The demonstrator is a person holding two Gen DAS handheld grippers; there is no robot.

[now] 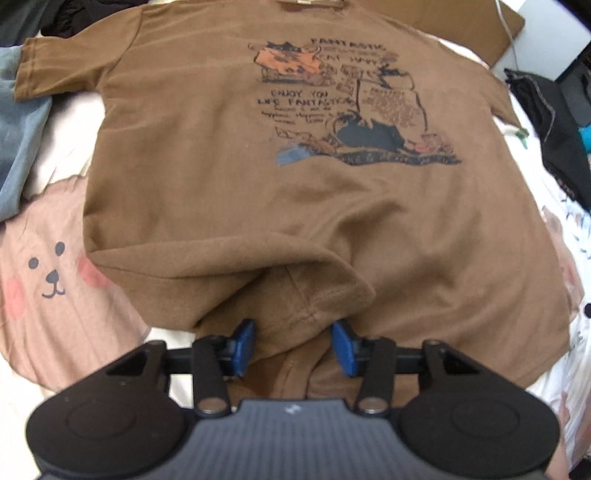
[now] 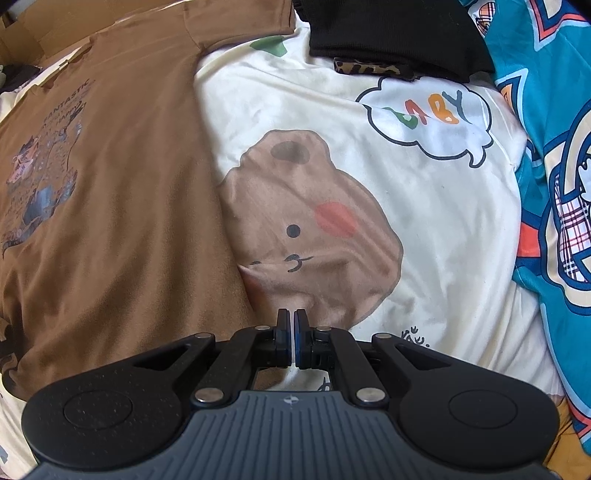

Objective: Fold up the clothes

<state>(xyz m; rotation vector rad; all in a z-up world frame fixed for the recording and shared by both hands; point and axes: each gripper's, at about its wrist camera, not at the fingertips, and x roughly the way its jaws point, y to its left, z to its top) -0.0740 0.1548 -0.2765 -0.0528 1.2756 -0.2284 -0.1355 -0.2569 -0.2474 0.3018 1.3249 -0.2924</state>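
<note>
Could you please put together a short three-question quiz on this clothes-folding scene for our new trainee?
1. True or false: the left gripper is open at the hem of the brown T-shirt.
2. What lies under the right gripper? A) the T-shirt B) the cream bedsheet C) the black garment
3. Fill in: the right gripper's jaws are ____.

Key: 1 true; 2 B; 3 shut, holding nothing.

Brown T-shirt (image 1: 221, 177) print — "FANTASTIC", "ENJOY YOU LIFE FANTASTIC"; bedsheet (image 2: 424, 229) bubble — "BABY".
</note>
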